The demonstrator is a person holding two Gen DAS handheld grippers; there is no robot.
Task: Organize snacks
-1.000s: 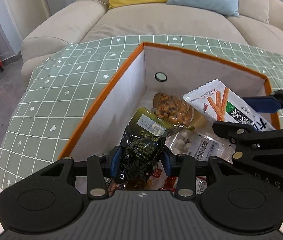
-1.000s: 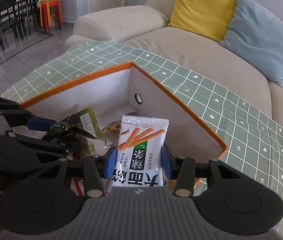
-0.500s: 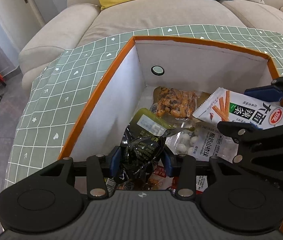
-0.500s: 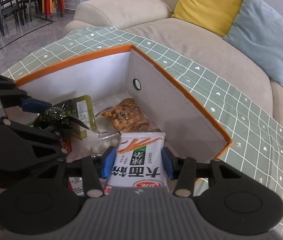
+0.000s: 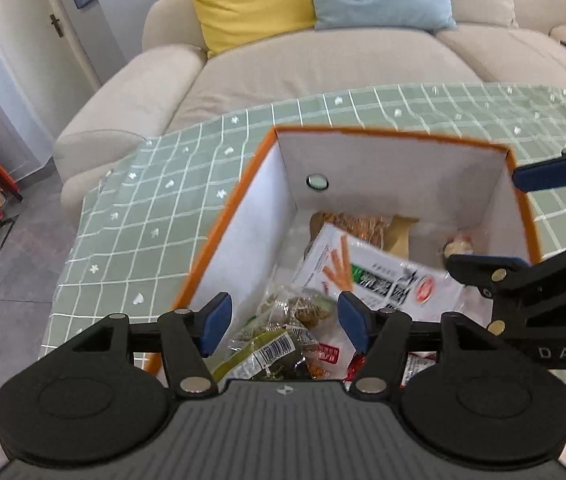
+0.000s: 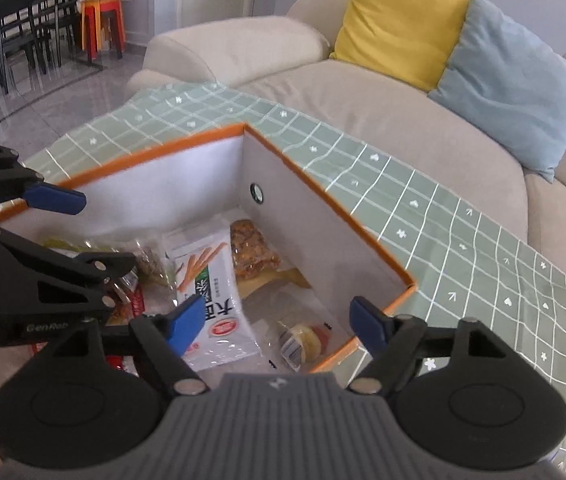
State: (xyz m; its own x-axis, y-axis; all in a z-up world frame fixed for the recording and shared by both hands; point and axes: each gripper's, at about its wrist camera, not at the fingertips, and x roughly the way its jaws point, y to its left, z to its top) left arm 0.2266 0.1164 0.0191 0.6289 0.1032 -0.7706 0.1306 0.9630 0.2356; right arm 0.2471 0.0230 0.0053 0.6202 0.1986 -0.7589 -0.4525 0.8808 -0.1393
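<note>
Left gripper [image 5: 283, 318]: hanging over the near left part of the orange-rimmed storage box [image 5: 223, 236], its blue pads spread wide, having just been opening; nothing is pressing against them. The dark green packet [image 5: 261, 354] is lying loose below the gap, among other snack bags on the box floor. Storage box: sitting on the green checked tablecloth [image 5: 143, 216], which is covering a table in front of a beige sofa [image 5: 323, 64]. White breadstick packet [image 6: 215, 304]: lying flat in the middle of the box floor, partly overlapping a bag of orange-brown snacks [image 6: 253, 254] near the far wall. Right gripper [image 6: 279, 320]: hovering above the near right part of the box, its jaws also standing wide after just opening, gripping nothing; the breadstick packet is resting beneath its left pad. A small yellow wrapped snack [image 6: 301, 342] is lying in the near right corner.
</note>
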